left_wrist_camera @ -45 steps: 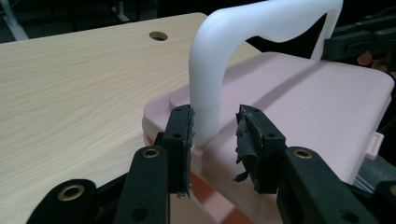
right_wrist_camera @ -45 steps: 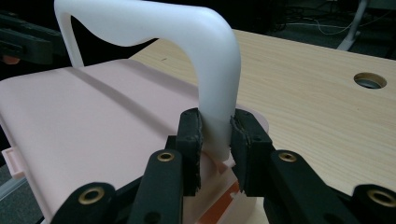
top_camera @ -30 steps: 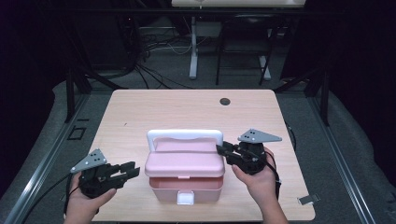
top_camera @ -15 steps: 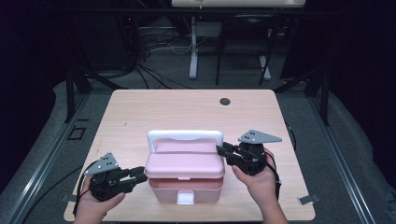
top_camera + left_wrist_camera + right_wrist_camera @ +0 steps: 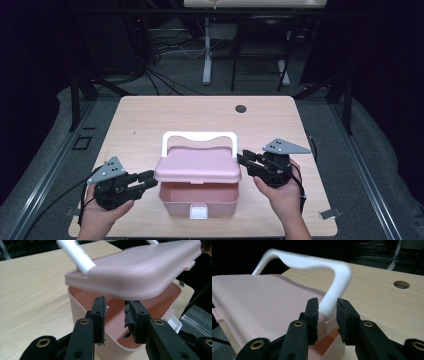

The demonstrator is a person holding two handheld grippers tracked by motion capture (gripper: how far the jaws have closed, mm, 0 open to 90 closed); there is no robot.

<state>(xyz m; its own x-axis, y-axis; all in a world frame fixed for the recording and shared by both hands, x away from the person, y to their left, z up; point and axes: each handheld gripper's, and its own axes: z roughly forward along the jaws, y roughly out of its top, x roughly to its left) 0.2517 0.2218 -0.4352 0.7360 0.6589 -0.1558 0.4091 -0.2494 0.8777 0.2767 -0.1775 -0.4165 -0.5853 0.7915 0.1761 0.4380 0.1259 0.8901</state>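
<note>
At the near edge of the wooden table (image 5: 150,120), the pink storage box (image 5: 200,202) sits between my 2 grippers, its lid (image 5: 198,169) lifted ajar with the white handle (image 5: 199,137) upright. My right gripper (image 5: 243,161) has just been opening, its pads straddling the handle's base without pressing. My left gripper (image 5: 148,179) has just been closing, nothing clamped, under the lid's edge. Latch freed, I judge; swinging the lid fully back remains.

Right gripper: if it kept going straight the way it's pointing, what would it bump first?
Probably the white handle of the pink box: its lower end sits right ahead between the right gripper's fingers, though depth is unclear.
</note>
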